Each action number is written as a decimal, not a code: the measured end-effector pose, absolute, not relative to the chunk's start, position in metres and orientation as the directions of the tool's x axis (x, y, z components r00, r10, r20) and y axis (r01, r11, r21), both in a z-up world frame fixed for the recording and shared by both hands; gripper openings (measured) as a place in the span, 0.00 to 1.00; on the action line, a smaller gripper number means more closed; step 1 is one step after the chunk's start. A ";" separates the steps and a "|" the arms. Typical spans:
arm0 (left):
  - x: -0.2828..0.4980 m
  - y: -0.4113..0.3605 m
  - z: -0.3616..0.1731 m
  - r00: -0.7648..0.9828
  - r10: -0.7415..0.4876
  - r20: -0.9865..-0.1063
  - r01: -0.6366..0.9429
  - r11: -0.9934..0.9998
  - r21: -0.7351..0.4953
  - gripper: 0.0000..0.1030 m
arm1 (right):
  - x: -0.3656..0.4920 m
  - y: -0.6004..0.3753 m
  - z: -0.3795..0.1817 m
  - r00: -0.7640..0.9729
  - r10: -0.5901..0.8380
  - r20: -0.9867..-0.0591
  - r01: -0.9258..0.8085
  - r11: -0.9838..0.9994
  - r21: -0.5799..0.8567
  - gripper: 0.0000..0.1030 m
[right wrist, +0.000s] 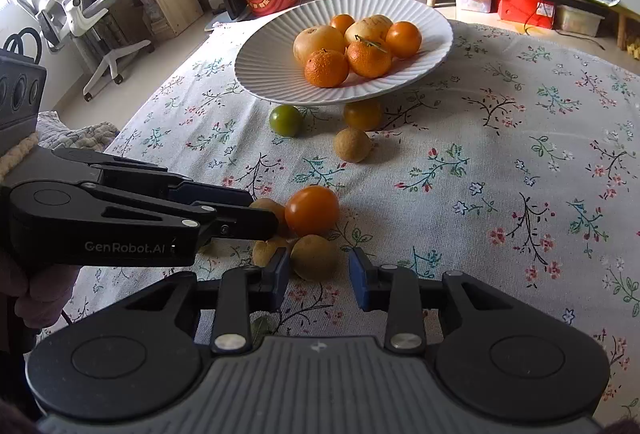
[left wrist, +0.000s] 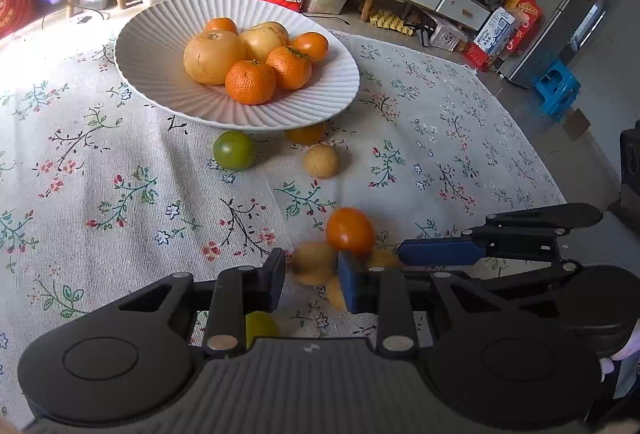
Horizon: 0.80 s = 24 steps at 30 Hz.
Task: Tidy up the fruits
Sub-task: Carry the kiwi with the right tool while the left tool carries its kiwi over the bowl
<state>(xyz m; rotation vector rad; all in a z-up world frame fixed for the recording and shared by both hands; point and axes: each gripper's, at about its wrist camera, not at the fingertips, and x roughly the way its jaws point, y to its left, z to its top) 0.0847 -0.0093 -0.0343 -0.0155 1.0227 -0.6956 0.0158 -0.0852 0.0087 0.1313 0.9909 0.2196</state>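
A white ribbed plate [left wrist: 160, 81] [right wrist: 272, 73] holds several oranges and pale pears. Nearer lies a cluster of an orange fruit [left wrist: 350, 230] [right wrist: 312, 209] and three small tan fruits. My left gripper [left wrist: 312, 270] [right wrist: 264, 210] comes in from the left of the right wrist view, shut on one tan fruit [left wrist: 314, 266] [right wrist: 272, 207], blurred in its own view. My right gripper [right wrist: 318, 270] [left wrist: 404, 252] stands open around another tan fruit [right wrist: 314, 258], with a gap at the right pad. The third tan fruit [right wrist: 266, 250] lies beside its left finger.
Loose on the flowered tablecloth [right wrist: 500, 173] near the plate's front rim are a green fruit [left wrist: 234, 149] [right wrist: 285, 120], an orange [right wrist: 362, 115] and a tan fruit [left wrist: 321, 160] [right wrist: 352, 145]. Another green fruit [left wrist: 260, 326] shows under the left gripper. Cabinets and boxes stand beyond the table.
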 end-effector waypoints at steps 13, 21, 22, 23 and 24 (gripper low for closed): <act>0.085 -0.002 -0.029 0.334 -0.551 -0.765 0.498 0.792 -0.353 0.11 | 0.018 -0.085 0.012 0.542 0.255 -0.801 -0.148 0.967 0.207 0.21; 0.086 0.003 -0.019 0.369 -0.550 -0.749 0.506 0.795 -0.335 0.11 | 0.018 -0.092 0.021 0.573 0.244 -0.783 -0.126 0.970 0.210 0.20; 0.086 0.003 -0.017 0.375 -0.550 -0.746 0.507 0.796 -0.332 0.11 | 0.018 -0.093 0.022 0.576 0.243 -0.780 -0.124 0.970 0.211 0.20; 0.086 0.003 -0.016 0.381 -0.550 -0.743 0.507 0.797 -0.330 0.11 | 0.018 -0.093 0.023 0.579 0.242 -0.778 -0.122 0.970 0.211 0.20; 0.086 0.004 -0.014 0.387 -0.550 -0.741 0.506 0.798 -0.327 0.11 | 0.019 -0.093 0.024 0.584 0.240 -0.775 -0.120 0.970 0.210 0.20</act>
